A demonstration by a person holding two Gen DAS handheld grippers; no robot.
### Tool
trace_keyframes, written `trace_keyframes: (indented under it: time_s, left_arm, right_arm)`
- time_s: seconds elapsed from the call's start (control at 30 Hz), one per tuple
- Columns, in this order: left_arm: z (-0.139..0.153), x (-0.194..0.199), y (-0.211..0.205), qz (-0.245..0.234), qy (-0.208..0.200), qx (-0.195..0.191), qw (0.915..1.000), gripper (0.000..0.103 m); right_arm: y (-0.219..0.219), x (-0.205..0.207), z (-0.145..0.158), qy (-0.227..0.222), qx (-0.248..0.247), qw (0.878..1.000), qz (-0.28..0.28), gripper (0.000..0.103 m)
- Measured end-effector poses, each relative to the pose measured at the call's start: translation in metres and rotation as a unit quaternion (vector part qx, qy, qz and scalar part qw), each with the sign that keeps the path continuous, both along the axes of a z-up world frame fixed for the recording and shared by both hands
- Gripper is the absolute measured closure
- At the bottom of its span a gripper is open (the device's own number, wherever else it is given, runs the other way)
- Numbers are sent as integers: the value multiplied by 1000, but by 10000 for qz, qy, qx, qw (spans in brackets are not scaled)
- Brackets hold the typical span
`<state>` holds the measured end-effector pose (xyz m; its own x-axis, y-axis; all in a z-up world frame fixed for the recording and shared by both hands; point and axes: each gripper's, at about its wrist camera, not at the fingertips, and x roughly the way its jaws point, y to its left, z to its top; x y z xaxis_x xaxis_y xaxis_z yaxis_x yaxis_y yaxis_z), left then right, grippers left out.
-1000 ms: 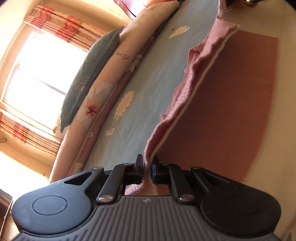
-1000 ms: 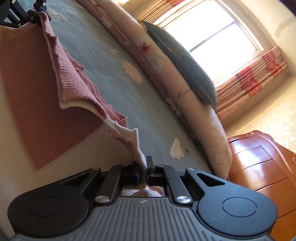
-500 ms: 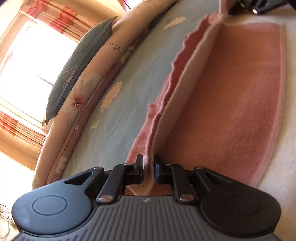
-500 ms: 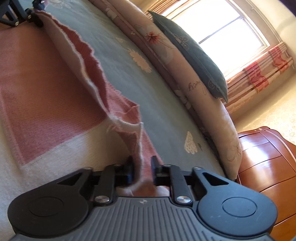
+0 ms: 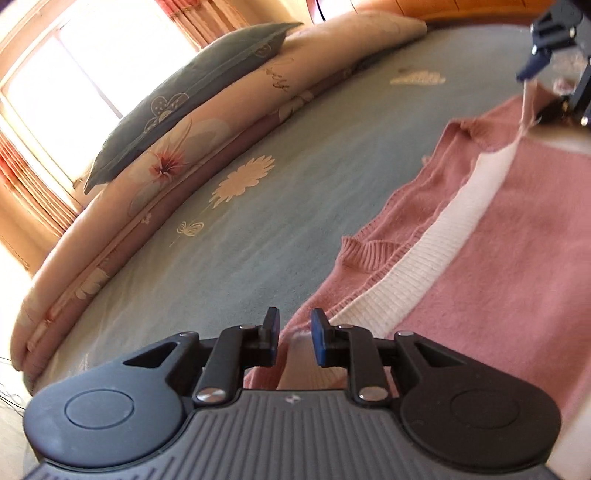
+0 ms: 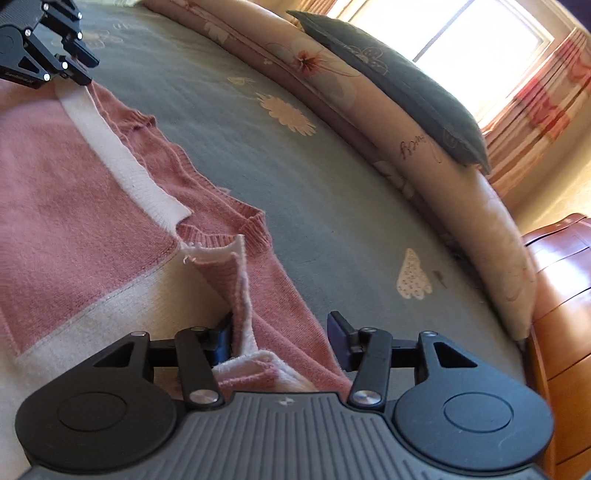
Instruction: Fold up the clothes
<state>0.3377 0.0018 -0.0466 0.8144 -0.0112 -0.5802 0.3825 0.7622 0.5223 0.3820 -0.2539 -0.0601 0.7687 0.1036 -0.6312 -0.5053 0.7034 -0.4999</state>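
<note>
Fingers of the left gripper have just been opening: a narrow gap shows, the pink hem lies between them, the pads not pressing it. Fingers of the right gripper have just been opening too and stand wider apart; the sweater's white-edged corner leans on the left pad, the other pad clear of it. Both released, nothing clamped.

The pink sweater lies on the bed, its far edge folded over onto the body, a white ribbed band showing along the fold line. Looks like one fold just laid down; step in hand is letting go of the edge.

Next move, as a judgement: back both grippers out without dragging the hem, since the right corner stands up a bit and could flop open. Then regrip for the next fold, probably across the length.

Count:
- sweaters: one
- grippers: two, each visible in the other's view
- grey pillow: one
- long floral bolster or rolled quilt: one, along the bed's far side
- wooden dresser: one
- window: one, with striped curtains
</note>
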Motion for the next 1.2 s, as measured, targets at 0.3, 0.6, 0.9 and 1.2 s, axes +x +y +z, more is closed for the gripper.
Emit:
trace_keyframes:
  time_s: [0.3,0.6,0.9,1.2]
  left_arm:
    - [24,-25,57,295,336,-770,9960,62]
    - [-2,-14,34,477,332,-420,9974,60]
    - [16,-47,24,216,212,-1021,9943,60]
    - [-4,-69,-4,-369,1020,-1429,9838,51]
  right_arm:
    - [-21,17,18,684,717,9943,392,46]
    - [-60,91,51,1457,2376,9600,-285,36]
    - [-85,33,56,1082,2546,9596,-505,39]
    - [-107,-12,23,1327,2922,9448,-667,61]
